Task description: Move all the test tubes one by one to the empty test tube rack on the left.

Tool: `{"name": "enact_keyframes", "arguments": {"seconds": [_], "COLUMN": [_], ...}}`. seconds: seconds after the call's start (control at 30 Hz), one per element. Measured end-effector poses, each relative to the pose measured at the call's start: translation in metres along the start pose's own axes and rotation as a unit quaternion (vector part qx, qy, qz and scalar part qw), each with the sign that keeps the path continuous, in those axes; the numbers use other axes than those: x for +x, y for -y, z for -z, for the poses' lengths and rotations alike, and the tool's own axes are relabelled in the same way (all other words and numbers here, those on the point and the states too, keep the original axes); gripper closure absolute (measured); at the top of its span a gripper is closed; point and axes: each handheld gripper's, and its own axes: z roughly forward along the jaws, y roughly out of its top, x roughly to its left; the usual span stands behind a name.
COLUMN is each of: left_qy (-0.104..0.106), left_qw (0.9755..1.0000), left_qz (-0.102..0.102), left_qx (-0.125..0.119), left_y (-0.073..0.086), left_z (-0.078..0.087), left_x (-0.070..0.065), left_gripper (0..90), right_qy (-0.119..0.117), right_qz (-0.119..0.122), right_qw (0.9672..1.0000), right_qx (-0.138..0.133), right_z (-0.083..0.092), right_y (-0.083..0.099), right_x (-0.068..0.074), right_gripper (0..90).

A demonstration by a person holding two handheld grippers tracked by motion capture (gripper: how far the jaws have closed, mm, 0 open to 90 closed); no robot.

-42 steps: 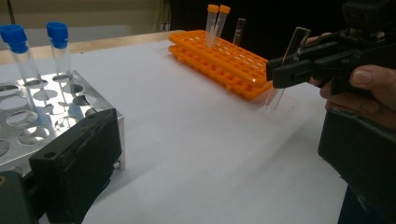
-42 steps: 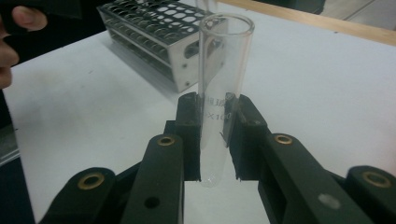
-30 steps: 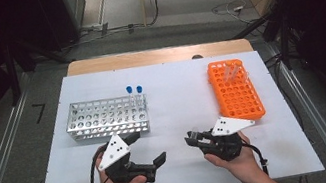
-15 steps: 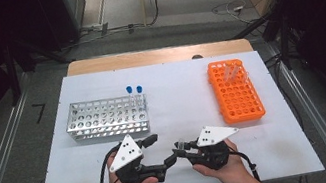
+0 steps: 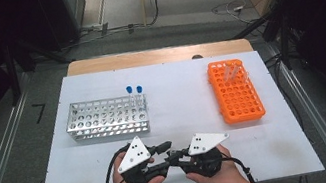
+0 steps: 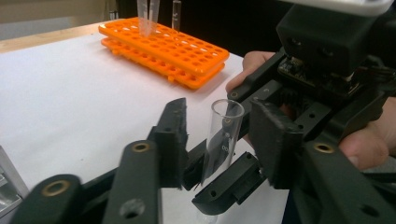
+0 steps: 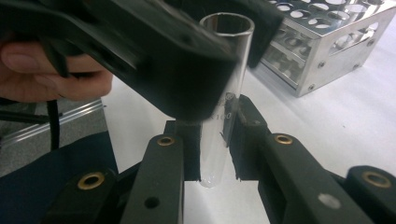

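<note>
Just above the white surface (image 5: 182, 98), our right claw (image 7: 215, 154) pinches a clear glass tube (image 7: 223, 98) upright near its base. Our left claw (image 6: 219, 140) has been closing around its upper part, pads not yet pressing it.

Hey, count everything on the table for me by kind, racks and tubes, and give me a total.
Racks: 2, the metal rack and the orange rack
Blue-capped tubes: 2
Clear open tubes: 4, one held up at the table's near edge, three standing in the orange rack
Total: 8
</note>
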Motion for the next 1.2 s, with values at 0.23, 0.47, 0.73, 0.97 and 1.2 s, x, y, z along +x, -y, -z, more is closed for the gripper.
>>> {"name": "enact_keyframes", "arguments": {"seconds": [0.23,0.47,0.73,0.97,1.2], "left_qy": [0.003,0.0,-0.004,-0.016,-0.029], "left_qw": [1.0,1.0,1.0,0.9998,0.9994], "left_qz": [-0.003,-0.007,0.0,0.006,0.008], "left_qx": [0.001,0.0,-0.006,-0.011,-0.014], "left_y": [0.0,0.0,0.0,-0.001,-0.001], "left_z": [0.0,0.0,0.003,0.009,0.016], "left_x": [0.0,-0.001,0.003,0.008,0.014], "left_gripper": [72.4,76.0,76.3,76.3,76.3], "right_qy": [-0.006,-0.007,-0.009,-0.013,-0.011], "right_qz": [0.001,-0.002,0.001,-0.002,-0.011], "right_qw": [1.0,1.0,0.9999,0.9999,0.9998], "right_qx": [0.002,0.003,0.006,0.002,-0.009], "right_z": [-0.001,-0.001,-0.001,0.005,0.02], "right_y": [0.0,0.0,0.0,0.001,0.005], "right_x": [0.001,0.001,0.001,-0.004,-0.015], "right_gripper": [73.6,73.5,60.6,35.9,14.6]}}
